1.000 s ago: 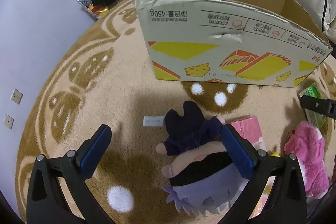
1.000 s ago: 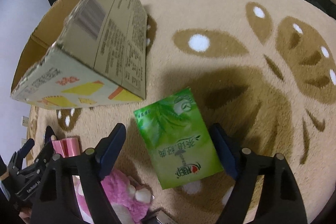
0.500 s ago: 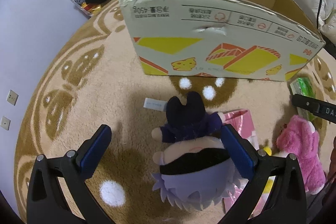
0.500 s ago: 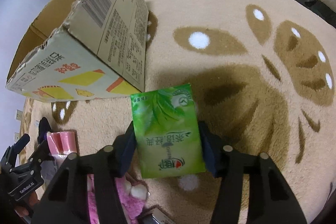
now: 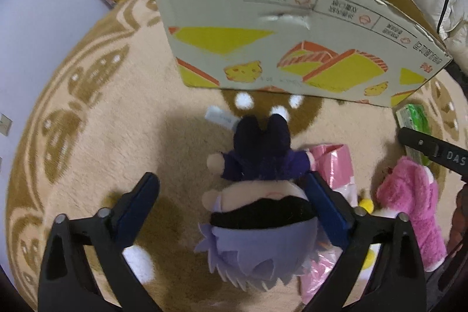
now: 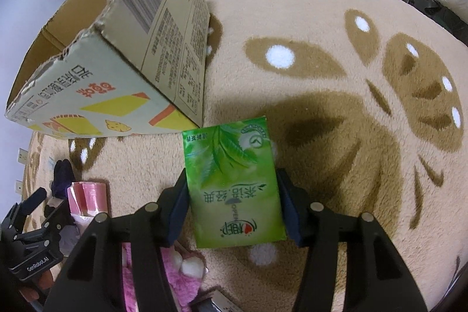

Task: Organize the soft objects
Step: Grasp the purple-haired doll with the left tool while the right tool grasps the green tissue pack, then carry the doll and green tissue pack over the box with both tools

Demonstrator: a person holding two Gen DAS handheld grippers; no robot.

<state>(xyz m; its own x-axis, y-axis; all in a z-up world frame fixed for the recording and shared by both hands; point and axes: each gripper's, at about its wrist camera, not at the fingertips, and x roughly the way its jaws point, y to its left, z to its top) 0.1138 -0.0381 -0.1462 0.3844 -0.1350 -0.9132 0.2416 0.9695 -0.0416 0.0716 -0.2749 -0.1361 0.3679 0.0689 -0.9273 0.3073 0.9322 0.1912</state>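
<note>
My right gripper (image 6: 232, 187) is shut on a green tissue pack (image 6: 231, 180) and holds it just above the rug, by the corner of an open cardboard box (image 6: 96, 69). My left gripper (image 5: 231, 189) is open over a plush doll (image 5: 260, 209) with lilac hair, a black blindfold and dark clothes; the doll lies on the rug against the right finger. The box (image 5: 292, 28) stands just beyond the doll. A pink plush toy (image 5: 415, 206) lies to the right, and shows in the right wrist view (image 6: 163, 274) too.
A pink plastic pack (image 5: 336, 163) lies beside the doll, also in the right wrist view (image 6: 86, 198). A small white tag (image 5: 218, 116) lies on the beige and brown rug (image 6: 336, 19). Shelves and clutter stand beyond the rug.
My right gripper closed on the green tissue pack and lifted it slightly toward the box. My left gripper moved forward over the doll, toward the box.
</note>
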